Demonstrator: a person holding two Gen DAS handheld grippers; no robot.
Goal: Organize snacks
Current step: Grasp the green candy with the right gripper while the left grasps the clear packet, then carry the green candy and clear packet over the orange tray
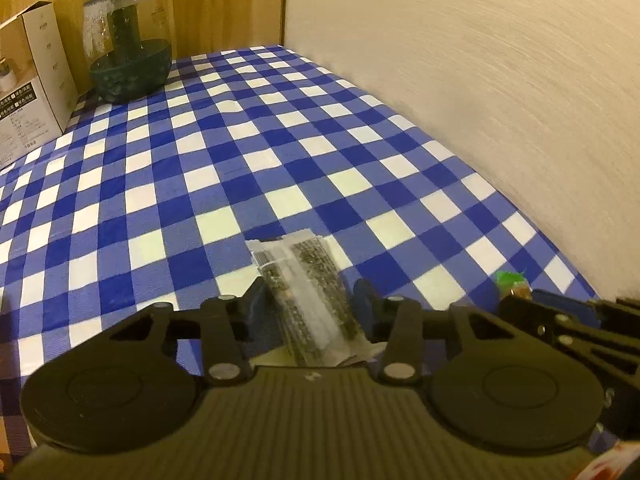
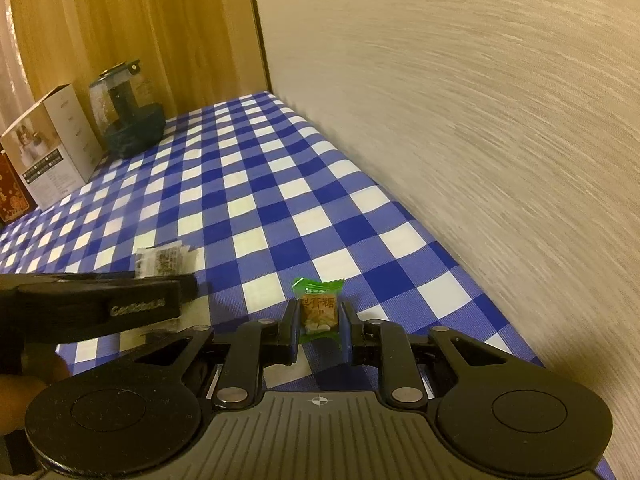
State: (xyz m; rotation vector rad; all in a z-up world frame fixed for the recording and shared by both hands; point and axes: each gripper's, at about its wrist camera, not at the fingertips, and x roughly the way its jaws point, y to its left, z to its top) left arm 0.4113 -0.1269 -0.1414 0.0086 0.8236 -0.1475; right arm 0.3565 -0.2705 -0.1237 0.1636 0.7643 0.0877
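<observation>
Green-wrapped candy [image 2: 319, 312] clamped between right tongs [image 2: 319, 330], held just above checked bench [image 2: 256, 184]. Clear packet of dark snack [image 1: 310, 292] set between left tongs [image 1: 310, 304], jaws narrowed against its sides; whether lifted off cloth cannot be told. Glass jar [image 1: 126, 46] and white box [image 1: 34, 76] seen at far corner.

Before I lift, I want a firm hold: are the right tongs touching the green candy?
Touching. The right wrist view shows the right tongs with both pads pressed against the sides of the green candy, no gap visible.
</observation>
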